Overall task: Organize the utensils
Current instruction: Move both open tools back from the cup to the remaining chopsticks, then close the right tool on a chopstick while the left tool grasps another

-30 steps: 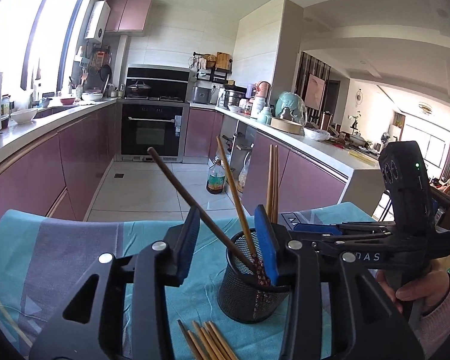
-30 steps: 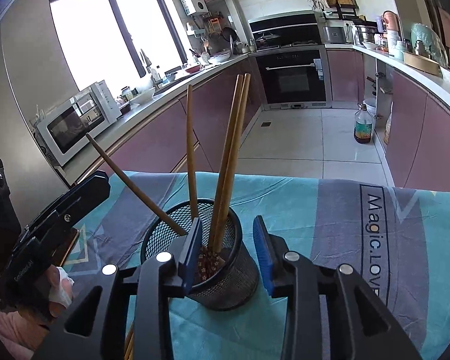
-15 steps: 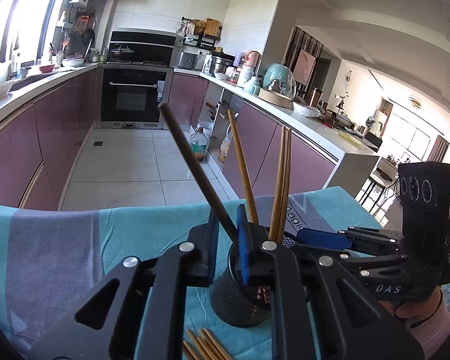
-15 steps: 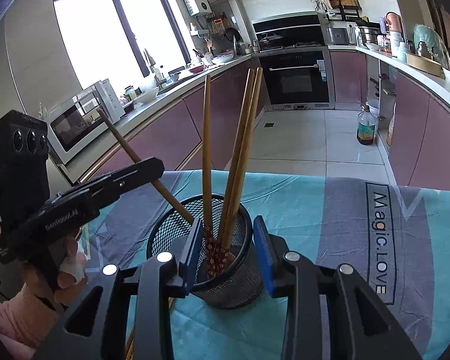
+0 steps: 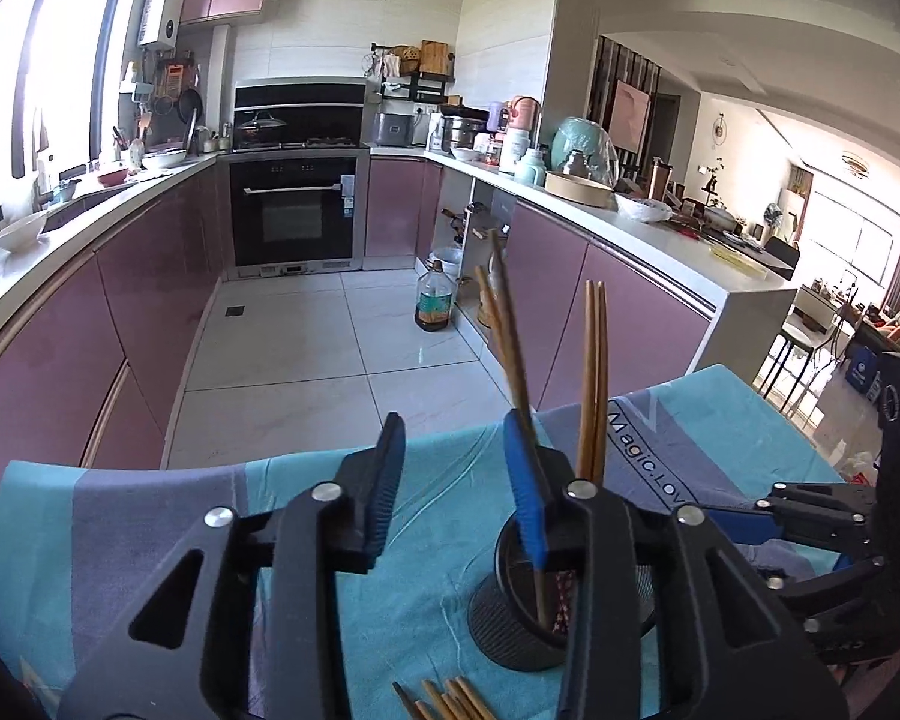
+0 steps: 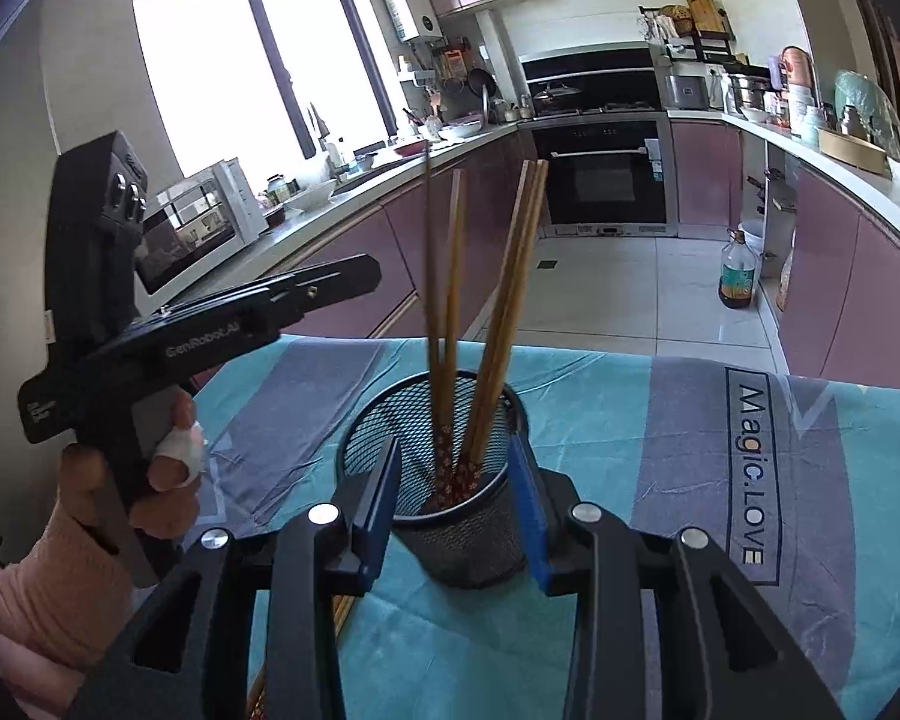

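Observation:
A black mesh holder (image 5: 510, 618) (image 6: 468, 546) stands on the teal cloth with several chopsticks (image 5: 591, 384) (image 6: 504, 312) upright in it. My left gripper (image 5: 453, 438) hangs just left of the holder, its jaws opening with nothing between them. A dark chopstick (image 5: 510, 324) leans in the holder right behind the left gripper's right finger. My right gripper (image 6: 455, 456) straddles the holder's near side, pads against its walls, its jaws opening slightly. Loose chopsticks (image 5: 450, 699) lie on the cloth in front of the holder.
The table wears a teal and grey cloth (image 5: 150, 510) printed with "Magic.LOVE" (image 6: 750, 468). A person's hand (image 6: 168, 468) holds the left gripper's handle. Behind the table are purple kitchen cabinets, an oven (image 5: 294, 210) and an oil bottle (image 5: 433, 303) on the floor.
Half a second ago the left gripper was shut on a slanted dark chopstick. Now it has let go and drawn left, and that chopstick stands steeper in the holder. The right gripper stays at the holder.

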The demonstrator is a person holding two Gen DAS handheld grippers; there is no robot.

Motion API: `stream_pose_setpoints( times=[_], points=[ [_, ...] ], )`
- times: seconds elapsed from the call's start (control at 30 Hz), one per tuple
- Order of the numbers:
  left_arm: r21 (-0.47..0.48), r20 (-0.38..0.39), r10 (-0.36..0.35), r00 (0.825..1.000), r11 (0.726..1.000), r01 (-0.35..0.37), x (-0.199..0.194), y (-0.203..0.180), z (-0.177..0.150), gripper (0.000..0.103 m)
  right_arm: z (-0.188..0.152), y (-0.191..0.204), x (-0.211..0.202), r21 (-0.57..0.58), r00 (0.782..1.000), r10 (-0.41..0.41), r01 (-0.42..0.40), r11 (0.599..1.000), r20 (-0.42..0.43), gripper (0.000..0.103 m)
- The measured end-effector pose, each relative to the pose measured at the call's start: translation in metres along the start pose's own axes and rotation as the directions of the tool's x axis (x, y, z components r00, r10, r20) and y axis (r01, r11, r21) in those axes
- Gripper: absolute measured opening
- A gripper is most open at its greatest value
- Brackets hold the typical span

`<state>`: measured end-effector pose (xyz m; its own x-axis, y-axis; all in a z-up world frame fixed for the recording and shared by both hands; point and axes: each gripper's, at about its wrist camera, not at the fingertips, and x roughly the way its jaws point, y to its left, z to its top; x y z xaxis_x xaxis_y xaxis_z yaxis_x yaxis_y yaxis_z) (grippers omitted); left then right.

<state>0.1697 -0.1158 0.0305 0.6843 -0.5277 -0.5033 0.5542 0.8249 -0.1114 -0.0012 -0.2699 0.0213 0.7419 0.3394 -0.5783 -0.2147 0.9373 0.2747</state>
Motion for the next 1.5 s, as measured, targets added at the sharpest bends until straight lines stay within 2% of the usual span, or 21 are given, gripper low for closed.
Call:
stream_pose_setpoints(
  times=[0.1, 0.17, 0.3, 0.4, 0.6, 0.7, 0.93, 1.07, 1.17, 1.4, 1.5],
  points=[
    [0.001, 0.023, 0.037, 0.999, 0.999, -0.037, -0.02, 0.005, -0.017, 0.045, -0.015, 0.018, -0.007, -0.046, 0.997, 0.064, -0.065, 0.997, -0.031, 0.041],
    [0.006, 0.012, 0.061, 0.998, 0.998, -0.061, -0.031, 0.01, -0.033, 0.045, -0.031, 0.029, -0.001, -0.062, 0.99, 0.099, -0.105, 0.993, -0.098, 0.041],
    [0.013, -0.072, 0.079, 0.994, 0.997, -0.078, -0.043, 0.014, -0.076, 0.045, -0.066, 0.047, 0.03, -0.075, 0.962, 0.106, -0.128, 0.989, -0.252, 0.041],
    [0.023, -0.149, 0.076, 0.986, 0.997, -0.073, -0.05, 0.016, -0.111, 0.045, -0.083, 0.051, 0.048, -0.041, 0.941, 0.113, -0.133, 0.99, -0.319, 0.037],
    [-0.032, -0.27, 0.024, 0.963, 0.999, -0.034, -0.057, 0.025, -0.164, 0.044, -0.092, 0.056, 0.051, -0.021, 0.944, 0.093, -0.105, 0.994, -0.316, 0.035],
    [-0.032, -0.3, 0.008, 0.954, 0.999, -0.018, -0.061, 0.021, -0.18, 0.044, -0.096, 0.064, 0.051, -0.058, 0.947, 0.043, -0.064, 0.996, -0.318, 0.032],
    [0.007, -0.356, -0.028, 0.934, 0.999, 0.032, -0.056, 0.001, -0.188, 0.041, -0.094, 0.065, 0.05, -0.093, 0.945, -0.022, -0.009, 0.996, -0.328, 0.025],
    [0.027, -0.365, -0.041, 0.93, 0.998, 0.054, -0.053, -0.006, -0.183, 0.04, -0.094, 0.062, 0.048, -0.113, 0.941, -0.075, 0.039, 0.993, -0.331, 0.023],
    [0.025, -0.384, -0.045, 0.922, 0.998, 0.059, -0.051, -0.004, -0.182, 0.04, -0.096, 0.061, 0.048, -0.114, 0.94, -0.079, 0.043, 0.992, -0.333, 0.023],
    [0.026, -0.428, -0.049, 0.903, 0.997, 0.067, -0.053, 0.004, -0.181, 0.03, -0.096, 0.067, 0.051, -0.148, 0.938, -0.109, 0.062, 0.987, -0.329, 0.022],
    [0.03, -0.437, -0.044, 0.899, 0.998, 0.063, -0.052, 0.005, -0.179, 0.031, -0.095, 0.068, 0.055, -0.148, 0.939, -0.113, 0.068, 0.987, -0.325, 0.023]
  ],
)
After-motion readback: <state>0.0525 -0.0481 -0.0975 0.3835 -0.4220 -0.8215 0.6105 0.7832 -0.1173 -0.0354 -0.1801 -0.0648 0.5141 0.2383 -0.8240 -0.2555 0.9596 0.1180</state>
